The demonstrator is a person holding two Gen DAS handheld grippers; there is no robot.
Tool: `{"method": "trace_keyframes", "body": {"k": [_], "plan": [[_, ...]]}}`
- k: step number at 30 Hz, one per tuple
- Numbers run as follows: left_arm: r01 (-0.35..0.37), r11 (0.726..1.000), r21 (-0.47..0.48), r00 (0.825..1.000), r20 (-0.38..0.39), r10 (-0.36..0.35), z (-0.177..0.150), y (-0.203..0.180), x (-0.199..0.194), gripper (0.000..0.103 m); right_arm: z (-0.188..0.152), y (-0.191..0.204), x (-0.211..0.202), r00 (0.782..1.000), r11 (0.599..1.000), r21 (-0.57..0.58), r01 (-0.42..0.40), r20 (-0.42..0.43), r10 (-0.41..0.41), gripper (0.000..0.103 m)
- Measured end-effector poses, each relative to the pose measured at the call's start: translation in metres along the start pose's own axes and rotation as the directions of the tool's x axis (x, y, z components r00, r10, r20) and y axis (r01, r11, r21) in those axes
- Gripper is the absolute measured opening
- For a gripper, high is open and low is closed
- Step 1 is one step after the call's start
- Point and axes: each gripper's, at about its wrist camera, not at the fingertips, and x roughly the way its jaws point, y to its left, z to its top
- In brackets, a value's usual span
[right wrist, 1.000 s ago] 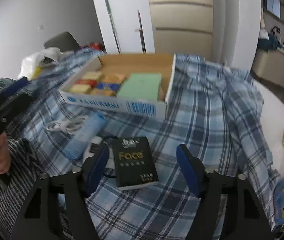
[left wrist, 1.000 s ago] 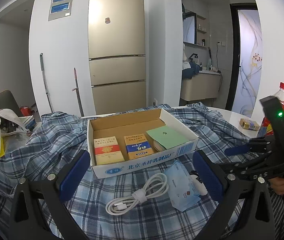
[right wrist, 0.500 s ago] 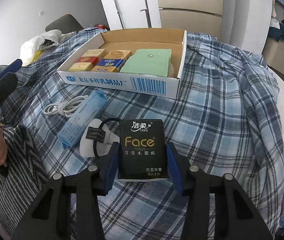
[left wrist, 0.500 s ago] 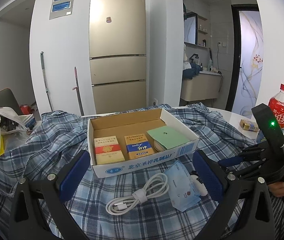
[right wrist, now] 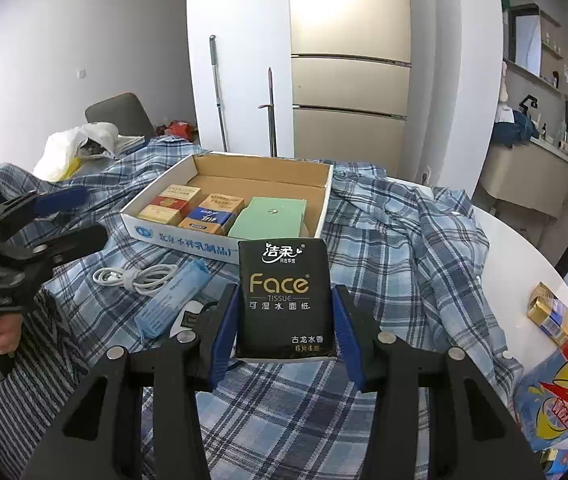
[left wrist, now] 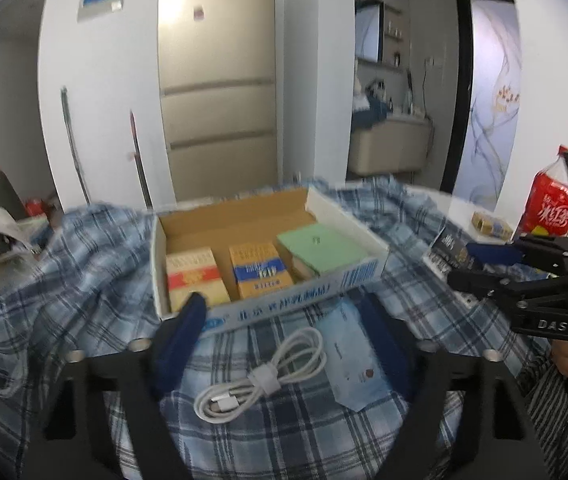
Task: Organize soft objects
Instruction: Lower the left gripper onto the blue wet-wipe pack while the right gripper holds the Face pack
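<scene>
- Change: the tissue pack (right wrist: 284, 300), which lay flat on the plaid cloth (right wrist: 396, 248) a second ago with pads wide on either side, is now pinched and lifted clear of the cloth, upright, label facing the camera.
- Right hand-held gripper (right wrist: 286, 334): closed down to the pack's width, blue pads pressing both long edges. Pack sits square between them, no visible sag or twist.
- Meaning, as a judgement: pick is done; transport to the box (right wrist: 326, 204) comes next. Box lies just beyond the pack, far side.
- Box contents: two yellow-red packs at left, two orange-blue packs in the middle, green pad (right wrist: 269, 216) at right. Far half of the box floor is bare cardboard, the likely drop spot.
- Left hand-held gripper (left wrist: 279, 344): jaws have narrowed from half a second ago but are apart, nothing between them; it hovers above the cable (left wrist: 263, 376) and the blue pouch (left wrist: 358, 360). Left view is motion-blurred, so it is on the move; contact with either item cannot be told.
- From the left view the right hand-held gripper shows at the right edge, dark pack in its tips, raised above the cloth near the box's right end.
- Still out on the cloth, near side of the box: cable, blue pouch, and a white item partly hidden behind the right hand-held gripper's left finger.
- Off task on the worktop (right wrist: 512, 248) at right: red bottle (left wrist: 552, 204), small gold box (right wrist: 550, 314).
</scene>
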Motion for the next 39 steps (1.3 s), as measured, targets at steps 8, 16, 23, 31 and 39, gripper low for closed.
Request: {"method": "trace_keyframes", "body": {"k": [8, 16, 23, 31, 39], "plan": [[0.173, 0.972, -0.157, 0.950, -0.236, -0.206, -0.007, -0.001, 0.031, 0.058, -0.001, -0.001, -0.001, 1.000, 1.000, 0.000, 0.003, 0.010, -0.003, 0.045], [0.200, 0.909, -0.365, 0.894, -0.311, -0.321, -0.014, 0.010, 0.051, 0.054, -0.002, 0.003, -0.006, 1.000, 1.000, -0.020, 0.005, 0.030, -0.004, 0.045], [0.210, 0.915, -0.345, 0.891, -0.318, -0.324, -0.019, 0.004, 0.054, 0.049, -0.002, 0.003, -0.008, 0.999, 1.000, -0.025, 0.004, 0.038, -0.003, 0.045], [0.207, 0.939, -0.276, 0.879, -0.369, -0.302, -0.025, -0.012, 0.062, 0.049, -0.002, 0.003, -0.007, 1.000, 1.000, -0.024, 0.000, 0.027, 0.001, 0.045], [0.173, 0.953, -0.249, 0.887, -0.381, -0.260, -0.026, -0.011, 0.060, 0.046, -0.002, 0.003, -0.006, 1.000, 1.000, -0.026, 0.000, 0.029, 0.001, 0.045]]}}
